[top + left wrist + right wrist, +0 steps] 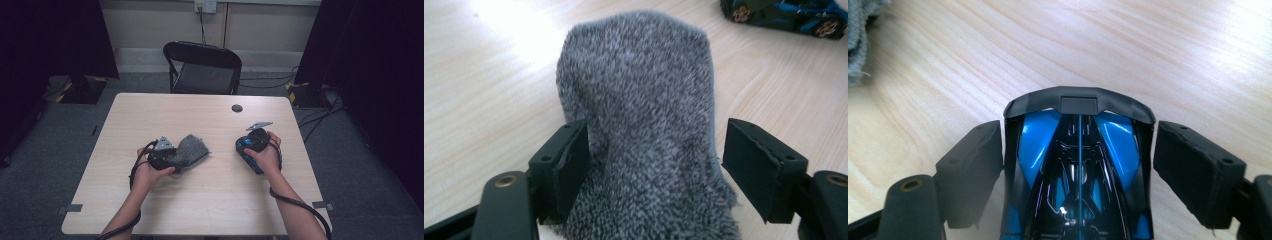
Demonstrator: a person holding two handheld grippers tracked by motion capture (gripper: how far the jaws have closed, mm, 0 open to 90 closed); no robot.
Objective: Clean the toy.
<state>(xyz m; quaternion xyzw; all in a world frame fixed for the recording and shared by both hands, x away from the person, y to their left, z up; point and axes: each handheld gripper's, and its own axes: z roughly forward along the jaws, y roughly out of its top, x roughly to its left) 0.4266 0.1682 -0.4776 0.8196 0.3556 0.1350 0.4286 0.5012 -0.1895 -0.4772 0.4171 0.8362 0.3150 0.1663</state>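
Observation:
A fuzzy grey cloth [194,149] lies left of the table's middle. My left gripper [175,156] reaches into its near end. In the left gripper view the cloth [634,75] runs between the jaws of the left gripper [654,160]: the left pad brushes it and the right pad stands clear, so the gripper is open. A blue and black toy car [243,146] sits right of centre, under my right gripper [251,150]. In the right gripper view the car [1078,175] lies between the jaws of the right gripper [1078,150], which is open, with a thin gap at the right pad.
The wooden table [200,205] has a round cable hole [237,108] near its far edge. A black folding chair [202,67] stands behind it. Dark curtains hang at both sides, and cables run over the floor at the right [320,117].

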